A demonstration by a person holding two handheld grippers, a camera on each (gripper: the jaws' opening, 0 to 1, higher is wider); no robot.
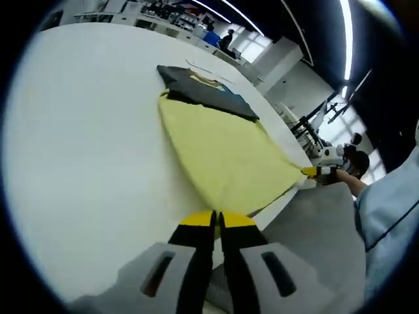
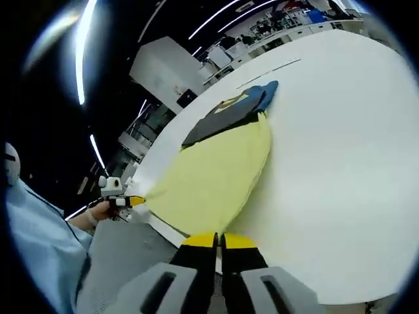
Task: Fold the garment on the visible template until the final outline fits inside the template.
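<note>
Yellow garment held taut by its near edge at both corners, ready for a fold across the table.

The yellow garment (image 1: 226,157) is spread from the centre of the left gripper view toward its upper middle, where the far end is overlapped by a dark garment (image 1: 209,90); in the right gripper view the same yellow garment (image 2: 213,180) runs from lower centre to upper middle. It lies on the white table (image 1: 85,163), and no template outline can be made out beneath it. The near hem is lifted and stretched, apparently so that it can be carried over evenly. The left gripper (image 1: 216,221) is closed on the hem at lower centre, the jaws pressed together. The right gripper (image 2: 219,239) is likewise clamped on the hem, and is also seen at the right of the left gripper view, pulling its corner outward.
</note>
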